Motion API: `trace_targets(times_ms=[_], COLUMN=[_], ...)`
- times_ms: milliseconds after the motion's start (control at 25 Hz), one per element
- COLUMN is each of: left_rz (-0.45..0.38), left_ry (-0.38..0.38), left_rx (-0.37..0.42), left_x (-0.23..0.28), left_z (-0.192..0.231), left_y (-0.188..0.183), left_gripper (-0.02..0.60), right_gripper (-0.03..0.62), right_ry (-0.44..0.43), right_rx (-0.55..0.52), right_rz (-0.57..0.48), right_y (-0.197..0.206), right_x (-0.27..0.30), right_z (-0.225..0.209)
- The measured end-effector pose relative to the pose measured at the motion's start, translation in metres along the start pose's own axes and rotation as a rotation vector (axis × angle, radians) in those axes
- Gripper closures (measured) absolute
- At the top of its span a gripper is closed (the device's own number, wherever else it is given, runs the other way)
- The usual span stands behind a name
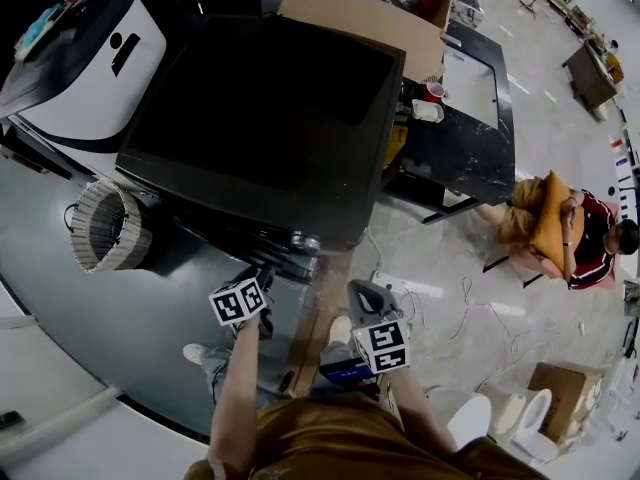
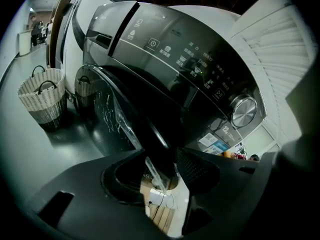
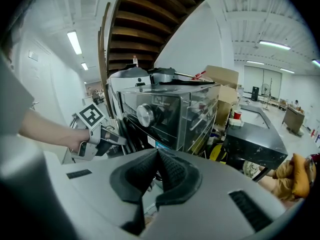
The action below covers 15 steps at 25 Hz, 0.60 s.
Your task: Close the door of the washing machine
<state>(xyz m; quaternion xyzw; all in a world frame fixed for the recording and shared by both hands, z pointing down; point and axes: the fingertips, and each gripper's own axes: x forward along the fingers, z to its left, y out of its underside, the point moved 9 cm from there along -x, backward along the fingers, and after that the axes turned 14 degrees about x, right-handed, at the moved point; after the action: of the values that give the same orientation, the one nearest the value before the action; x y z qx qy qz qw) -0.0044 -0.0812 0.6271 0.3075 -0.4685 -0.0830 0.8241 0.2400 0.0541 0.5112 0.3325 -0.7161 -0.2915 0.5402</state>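
A: Left claw?
B: Left gripper point(image 2: 160, 170) spread wide, door point(image 2: 142, 116) rim btwn jaws; no squeeze seen.
A: Door?
B: Ajar, swung out from washing machine point(image 1: 270, 118) front, below ctrl panel point(image 2: 190, 59).
A: Right one?
B: Right gripper point(image 3: 157, 155) pressed together, empty, near side, right of the left one. Basket point(image 2: 42, 96) on floor, left of machine.
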Motion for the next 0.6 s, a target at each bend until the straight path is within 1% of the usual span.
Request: trace_targets(times_ms=[280, 440, 600], left_rz=[-0.015, -0.041, -0.039], left_ry=[0.027, 0.044, 0.049], left_rx=[-0.011, -0.069, -0.112], left_x=[0.01, 0.02, 0.025], left_z=[-0.004, -0.005, -0.005], left_y=[-0.011, -0.016, -0.02], left_gripper=[0.371, 0.37, 0.365], right_gripper=[0.582, 0.58, 0.582], right_ry=[0.013, 0.016, 0.019], right_rx=[0.014, 0.018, 0.028], right_rz=[0.002, 0.006, 0.011], right_y=[0.0, -0.001, 0.0], right_x=[0.0, 0.002, 0.002], right_z=[-0.006, -0.007, -0.01])
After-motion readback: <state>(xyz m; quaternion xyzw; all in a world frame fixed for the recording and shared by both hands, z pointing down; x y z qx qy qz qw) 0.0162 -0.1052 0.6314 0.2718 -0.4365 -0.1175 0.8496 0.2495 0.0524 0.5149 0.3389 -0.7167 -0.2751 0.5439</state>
